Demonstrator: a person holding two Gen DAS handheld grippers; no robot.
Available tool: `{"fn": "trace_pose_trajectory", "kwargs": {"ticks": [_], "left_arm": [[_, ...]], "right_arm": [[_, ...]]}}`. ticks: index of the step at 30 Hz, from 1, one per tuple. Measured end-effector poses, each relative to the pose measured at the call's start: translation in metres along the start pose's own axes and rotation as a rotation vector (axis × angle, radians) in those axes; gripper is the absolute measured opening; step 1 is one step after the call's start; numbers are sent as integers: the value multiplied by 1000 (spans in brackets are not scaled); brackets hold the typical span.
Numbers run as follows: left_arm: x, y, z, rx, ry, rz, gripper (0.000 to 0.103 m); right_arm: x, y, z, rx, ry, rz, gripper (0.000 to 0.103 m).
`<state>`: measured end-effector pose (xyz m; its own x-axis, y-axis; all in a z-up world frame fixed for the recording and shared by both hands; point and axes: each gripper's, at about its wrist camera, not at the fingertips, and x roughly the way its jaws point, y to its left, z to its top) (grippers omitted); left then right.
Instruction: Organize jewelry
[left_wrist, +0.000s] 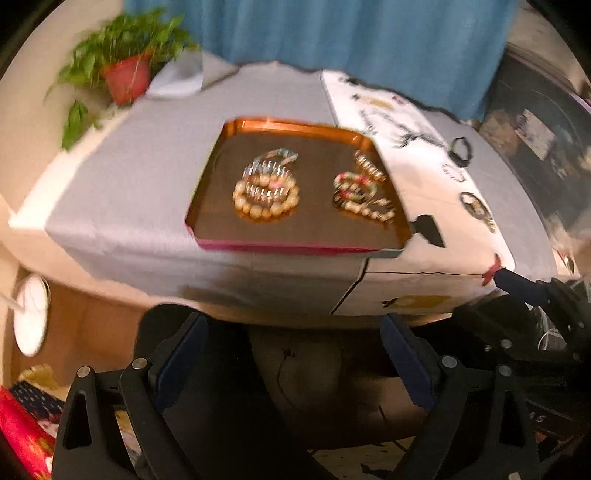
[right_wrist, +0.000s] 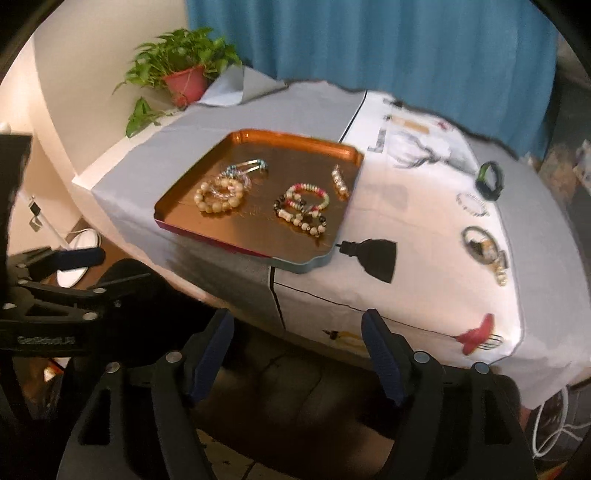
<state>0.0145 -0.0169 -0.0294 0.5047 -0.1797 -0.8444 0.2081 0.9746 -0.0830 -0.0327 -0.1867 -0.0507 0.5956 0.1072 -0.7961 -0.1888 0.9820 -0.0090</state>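
While both grippers hang below the table's near edge (right_wrist: 332, 295), tray (right_wrist: 295, 267) overhangs it.

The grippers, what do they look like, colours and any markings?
Both are alike: the left gripper and right gripper have black linkage arms with triangular cut-outs and round silver pivot pins, ending in flat dark blue fingers. The right wrist view shows pale lettering, too blurred to read, on the left gripper's black body.

Beaded bracelets (right_wrist: 221, 194) are being held inside the copper tray (right_wrist: 295, 144), three more pieces (right_wrist: 482, 240) are being left on the white cloth (right_wrist: 417, 236) right of the tray, and the right gripper (right_wrist: 297, 354), jaws spread, is being held before it.
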Motion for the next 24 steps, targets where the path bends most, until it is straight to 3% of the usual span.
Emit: {"fn": "trace_pose_trajectory", "kwargs": {"ticks": [4, 7, 13, 24], "left_arm": [[-29, -18, 0, 33, -78, 16, 93], [-46, -27, -12, 40, -133, 2, 95], [-58, -45, -29, 95, -131, 5, 95], [-68, -53, -38, 92, -135, 12, 95]], "right_arm": [[-34, -7, -10, 25, -79, -8, 76], [-48, -13, -19, 31, -86, -49, 78], [-63, -14, -40, 68, -106, -45, 78], [-76, -13, -55, 64, -126, -41, 79]]}}
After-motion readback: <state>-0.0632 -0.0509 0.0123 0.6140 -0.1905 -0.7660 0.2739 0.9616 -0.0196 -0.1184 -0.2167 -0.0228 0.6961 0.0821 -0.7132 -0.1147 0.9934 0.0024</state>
